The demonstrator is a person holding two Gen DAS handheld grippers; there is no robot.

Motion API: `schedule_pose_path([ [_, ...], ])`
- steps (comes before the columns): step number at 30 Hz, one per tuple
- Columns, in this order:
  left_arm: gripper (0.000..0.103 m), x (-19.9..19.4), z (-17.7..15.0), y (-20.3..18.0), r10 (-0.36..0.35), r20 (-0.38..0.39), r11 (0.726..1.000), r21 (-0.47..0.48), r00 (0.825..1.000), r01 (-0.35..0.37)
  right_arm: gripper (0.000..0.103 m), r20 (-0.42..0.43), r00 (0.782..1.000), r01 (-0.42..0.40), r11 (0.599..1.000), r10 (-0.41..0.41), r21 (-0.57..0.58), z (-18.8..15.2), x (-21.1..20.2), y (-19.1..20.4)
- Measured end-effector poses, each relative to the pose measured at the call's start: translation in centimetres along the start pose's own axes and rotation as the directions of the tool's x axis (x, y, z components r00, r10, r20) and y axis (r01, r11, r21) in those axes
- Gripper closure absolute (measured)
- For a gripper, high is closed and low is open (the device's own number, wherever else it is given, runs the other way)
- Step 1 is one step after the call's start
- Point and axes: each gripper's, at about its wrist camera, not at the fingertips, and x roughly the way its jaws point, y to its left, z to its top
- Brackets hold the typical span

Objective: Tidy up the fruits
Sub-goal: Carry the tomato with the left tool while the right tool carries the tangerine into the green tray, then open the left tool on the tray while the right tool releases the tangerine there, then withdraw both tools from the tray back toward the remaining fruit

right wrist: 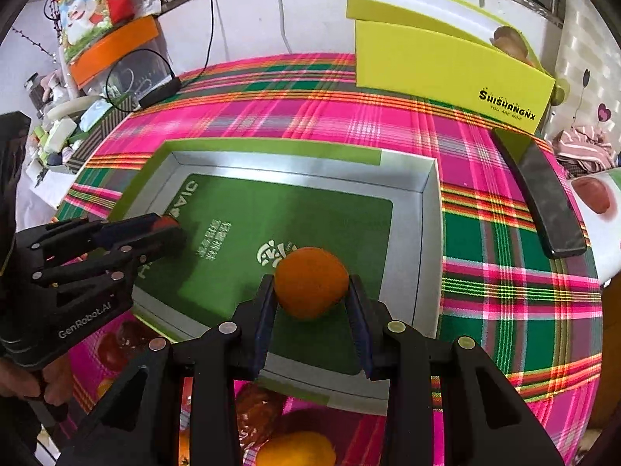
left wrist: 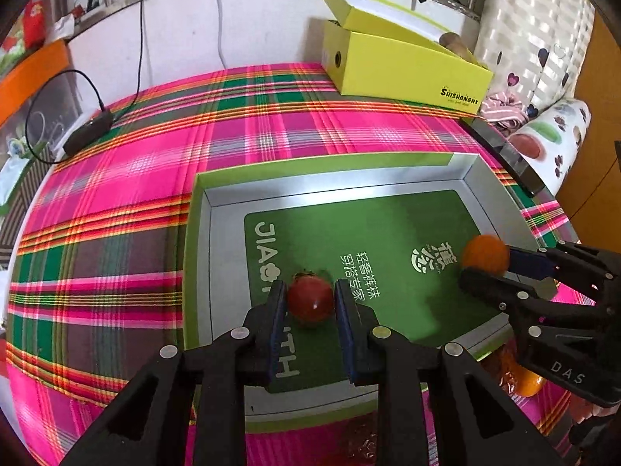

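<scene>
Inside the shallow box [right wrist: 429, 194], well off its walls, both tools grip fruit.

Probably a home: plaid tablecloth [left wrist: 155, 202], heart-patterned curtain [left wrist: 543, 39], cluttered shelf [right wrist: 77, 89]

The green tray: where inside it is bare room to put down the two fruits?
The green tray floor lies bare ahead of both tongs, from the orange to the far silver wall, and between it and the red fruit. The near cloth below its front edge is crowded with bagged fruit.
</scene>
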Motion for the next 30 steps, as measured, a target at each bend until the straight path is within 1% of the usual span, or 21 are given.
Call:
schedule_pose_path([
  [2,0.064,-0.1,-0.1,0.1,-0.020,0.003,1.000,-0.003,1.000,0.020,0.065,0.008,1.000,-0.003,1.000,0.003,-0.005,-0.1,-0.1,0.1],
  [3,0.064,-0.2,-0.2,0.1,-0.024,0.004,1.000,-0.004,1.000,0.024,0.059,0.016,1.000,-0.005,1.000,0.005,-0.006,0.0,-0.2,0.1],
  [4,0.064,-0.2,-0.2,0.1,-0.023,0.006,1.000,-0.005,1.000,0.023,0.051,0.024,1.000,-0.005,1.000,0.005,-0.006,-0.1,-0.3,0.1],
  [6,0.064,-0.6,-0.3,0.1,-0.020,0.022,1.000,-0.010,1.000,0.021,0.046,0.036,0.999,-0.013,1.000,0.013,-0.006,-0.2,-0.8,0.1],
  [9,0.064,-1.6,-0.2,0.3,-0.013,0.068,1.000,-0.023,0.998,0.015,0.046,0.059,0.998,-0.006,1.000,0.006,-0.004,-0.2,-1.6,0.0],
  [12,0.064,-3.0,-0.2,0.2,0.010,0.122,0.999,-0.032,0.993,-0.007,0.045,0.101,0.995,-0.017,1.000,0.016,0.003,-0.4,-2.9,0.1],
  [14,0.064,-3.9,-0.2,0.0,0.024,0.157,0.999,-0.037,0.987,-0.019,0.041,0.125,0.992,-0.020,1.000,0.020,-0.002,-0.7,-3.7,0.4],
  [15,0.064,-4.3,-0.3,0.0,0.031,0.170,0.999,-0.043,0.985,-0.024,0.037,0.131,0.991,-0.021,1.000,0.021,-0.004,-0.8,-3.9,0.6],
  [18,0.064,-5.4,-1.0,0.2,0.016,0.188,0.998,-0.061,0.982,-0.005,0.036,0.153,0.988,-0.032,0.999,0.033,-0.004,-1.5,-5.1,1.3],
  [21,0.064,-6.6,-2.2,-0.4,-0.002,0.185,0.999,-0.046,0.983,0.011,0.036,0.164,0.986,-0.033,0.999,0.034,-0.008,-2.5,-6.1,1.8],
  [25,0.064,-7.8,-4.1,-1.5,0.010,0.167,1.000,-0.009,0.986,-0.009,0.036,0.182,0.983,-0.005,1.000,0.010,-0.026,-4.3,-7.6,2.7],
  [30,0.063,-9.4,-6.3,-1.9,0.024,0.168,1.000,-0.016,0.985,-0.021,0.036,0.191,0.982,0.014,1.000,-0.009,-0.028,-5.9,-8.7,3.3],
])
